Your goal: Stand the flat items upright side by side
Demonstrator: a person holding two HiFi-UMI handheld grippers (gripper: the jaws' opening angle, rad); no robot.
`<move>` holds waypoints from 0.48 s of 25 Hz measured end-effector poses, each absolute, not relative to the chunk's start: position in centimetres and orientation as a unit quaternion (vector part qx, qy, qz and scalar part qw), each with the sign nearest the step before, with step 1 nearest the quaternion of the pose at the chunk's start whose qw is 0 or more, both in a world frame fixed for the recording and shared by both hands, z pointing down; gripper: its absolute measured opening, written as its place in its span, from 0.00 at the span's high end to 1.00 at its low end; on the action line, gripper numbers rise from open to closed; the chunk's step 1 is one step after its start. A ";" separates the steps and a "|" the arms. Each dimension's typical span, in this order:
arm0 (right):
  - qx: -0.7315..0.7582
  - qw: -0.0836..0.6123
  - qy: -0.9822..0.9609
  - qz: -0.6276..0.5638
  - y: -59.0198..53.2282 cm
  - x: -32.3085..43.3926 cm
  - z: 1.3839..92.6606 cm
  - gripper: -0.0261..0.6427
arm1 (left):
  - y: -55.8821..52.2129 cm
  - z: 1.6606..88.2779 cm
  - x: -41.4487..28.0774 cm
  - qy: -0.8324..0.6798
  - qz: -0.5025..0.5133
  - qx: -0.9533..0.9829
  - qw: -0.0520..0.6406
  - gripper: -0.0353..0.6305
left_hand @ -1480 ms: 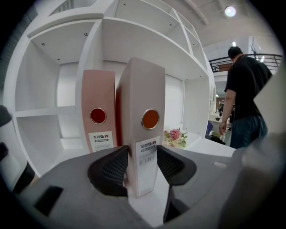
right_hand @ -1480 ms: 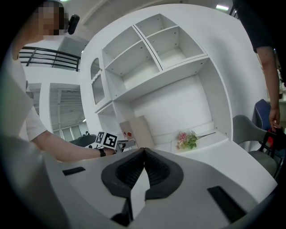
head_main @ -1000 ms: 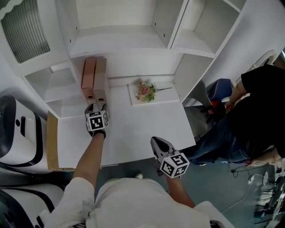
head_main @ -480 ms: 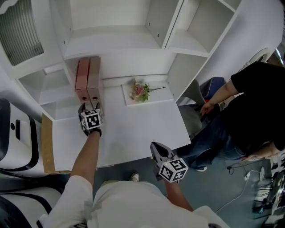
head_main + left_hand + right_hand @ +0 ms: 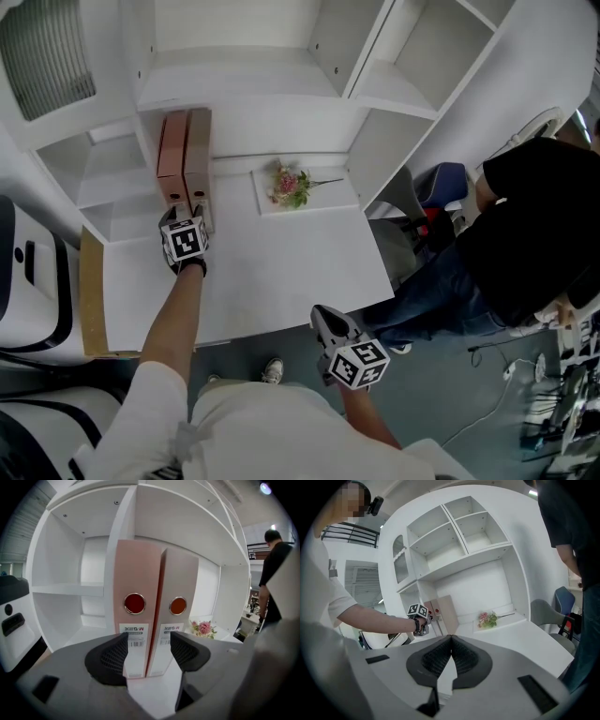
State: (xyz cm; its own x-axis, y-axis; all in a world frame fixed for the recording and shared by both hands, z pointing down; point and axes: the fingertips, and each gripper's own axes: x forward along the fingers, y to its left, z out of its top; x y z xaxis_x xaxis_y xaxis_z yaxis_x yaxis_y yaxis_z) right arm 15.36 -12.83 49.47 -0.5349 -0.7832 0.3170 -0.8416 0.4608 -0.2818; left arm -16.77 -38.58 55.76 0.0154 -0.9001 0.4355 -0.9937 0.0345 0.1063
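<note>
Two binders stand upright side by side on the white desk [image 5: 281,281], against the shelf unit's left wall: a pink one [image 5: 172,155] [image 5: 136,606] and a tan one [image 5: 197,155] [image 5: 178,606] to its right. My left gripper [image 5: 187,214] [image 5: 149,651] is open right in front of their spines. Its jaws have just been closing, and the pads press on nothing; both spines show in the gap beyond the tips. My right gripper [image 5: 322,314] [image 5: 451,641] is shut and empty, off the desk's front edge.
A sprig of pink flowers [image 5: 289,185] lies on a white tray [image 5: 328,202] at the back of the desk. A person in black [image 5: 525,234] stands at the right by a blue chair [image 5: 445,183]. A cardboard strip [image 5: 91,291] lines the desk's left edge.
The left gripper stays at the binder spines. The right gripper has drifted slightly back and down from the desk's front edge. The person at the right has shifted.
</note>
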 end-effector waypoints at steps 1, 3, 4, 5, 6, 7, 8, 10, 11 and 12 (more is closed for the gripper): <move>0.476 0.070 -0.852 0.206 -12.7 15.3 49.4 0.96 | -38.3 55.6 -16.7 -0.687 0.112 0.690 0.200 0.52; 0.471 0.067 -0.855 0.206 -12.4 14.9 49.4 0.96 | -37.6 54.9 -16.5 -0.680 0.090 0.699 0.202 0.51; 0.468 0.066 -0.857 0.207 -12.4 14.6 49.3 0.96 | -37.1 54.5 -16.3 -0.677 0.079 0.703 0.203 0.51; 0.464 0.064 -0.859 0.209 -12.4 14.2 49.3 0.96 | -36.7 53.9 -16.1 -0.671 0.070 0.710 0.203 0.51; 0.459 0.063 -0.861 0.212 -12.4 13.8 49.3 0.96 | -36.2 53.3 -15.8 -0.665 0.061 0.717 0.201 0.53; 0.454 0.060 -0.862 0.217 -12.4 13.3 49.4 0.96 | -35.7 52.6 -15.6 -0.658 0.053 0.725 0.196 0.59; 0.448 0.058 -0.864 0.222 -12.5 12.7 49.5 0.96 | -35.1 51.8 -15.5 -0.652 0.047 0.733 0.189 0.65; 0.431 0.055 -0.871 0.230 -12.8 11.4 49.6 0.96 | -33.8 50.1 -15.5 -0.640 0.038 0.749 0.166 0.73; 0.422 0.053 -0.875 0.232 -13.0 10.6 49.6 0.96 | -33.1 49.2 -15.8 -0.636 0.033 0.755 0.155 0.78; 0.411 0.052 -0.880 0.234 -13.1 9.8 49.6 0.96 | -32.3 48.5 -16.2 -0.633 0.028 0.759 0.147 0.82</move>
